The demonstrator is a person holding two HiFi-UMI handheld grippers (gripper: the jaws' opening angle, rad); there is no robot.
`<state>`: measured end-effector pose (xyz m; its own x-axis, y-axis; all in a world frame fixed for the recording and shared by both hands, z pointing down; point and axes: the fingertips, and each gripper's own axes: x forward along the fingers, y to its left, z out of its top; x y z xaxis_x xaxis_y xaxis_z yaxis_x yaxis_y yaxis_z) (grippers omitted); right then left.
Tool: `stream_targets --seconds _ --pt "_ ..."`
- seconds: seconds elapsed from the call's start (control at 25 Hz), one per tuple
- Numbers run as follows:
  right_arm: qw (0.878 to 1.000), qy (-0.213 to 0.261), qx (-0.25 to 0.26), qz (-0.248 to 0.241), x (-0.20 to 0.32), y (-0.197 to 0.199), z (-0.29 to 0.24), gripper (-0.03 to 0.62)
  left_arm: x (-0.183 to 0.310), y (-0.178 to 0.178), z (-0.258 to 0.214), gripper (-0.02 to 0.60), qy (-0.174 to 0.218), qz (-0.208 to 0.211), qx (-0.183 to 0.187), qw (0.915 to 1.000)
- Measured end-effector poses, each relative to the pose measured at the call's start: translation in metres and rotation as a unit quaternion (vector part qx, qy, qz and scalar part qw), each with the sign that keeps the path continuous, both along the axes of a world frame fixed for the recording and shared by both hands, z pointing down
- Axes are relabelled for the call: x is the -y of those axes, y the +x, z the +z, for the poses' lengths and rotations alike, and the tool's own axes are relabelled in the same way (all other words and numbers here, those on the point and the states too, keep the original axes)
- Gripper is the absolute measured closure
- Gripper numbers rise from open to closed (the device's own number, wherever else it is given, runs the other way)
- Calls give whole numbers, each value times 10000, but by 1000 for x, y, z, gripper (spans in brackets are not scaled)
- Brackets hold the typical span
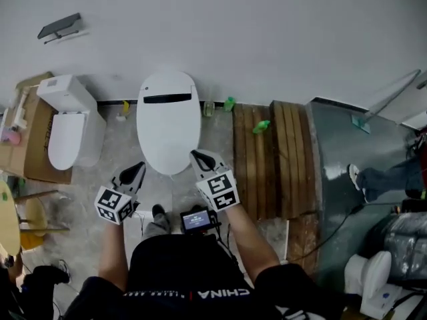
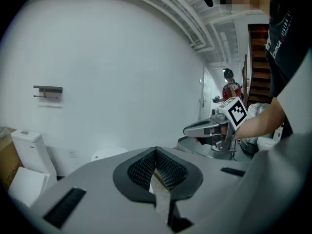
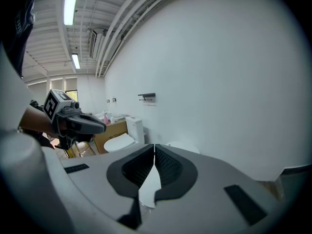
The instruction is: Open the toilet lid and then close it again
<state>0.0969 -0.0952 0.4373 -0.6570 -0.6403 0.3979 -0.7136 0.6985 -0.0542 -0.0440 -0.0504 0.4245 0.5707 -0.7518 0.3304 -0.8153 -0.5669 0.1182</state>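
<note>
The white toilet [image 1: 168,122] stands against the wall with its lid down, flat and closed. Both grippers hover in front of its near rim, apart from it. My left gripper [image 1: 138,169] is at the toilet's near left, jaws together with nothing between them. My right gripper [image 1: 195,156] is at the near right, also shut and empty. In the left gripper view the shut jaws [image 2: 156,152] point at the wall, with the toilet's top [image 2: 109,153] just showing beyond them. The right gripper view shows its shut jaws [image 3: 154,147] above the toilet [image 3: 184,146].
A second white toilet [image 1: 67,122] stands to the left beside a cardboard box [image 1: 33,145]. Wooden planks [image 1: 267,159] lie on the floor to the right, with green bottles [image 1: 261,127] by the wall. A small shelf [image 1: 60,27] hangs on the wall. Another person [image 2: 231,89] stands far off.
</note>
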Motion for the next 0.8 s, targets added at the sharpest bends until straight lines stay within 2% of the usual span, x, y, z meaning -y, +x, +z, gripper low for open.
stream_targets --seconds 0.32,0.52,0.8 --pt "10000 19 70 26 -36 -15 -6 576 -45 -24 -3 572 63 -64 -20 10000" --pt "9998 -21 68 209 -76 -32 -5 576 -84 -39 -9 572 201 201 -34 9996" --pt "9974 103 186 691 -158 -66 -8 576 -166 -86 -13 572 337 608 161 9974"
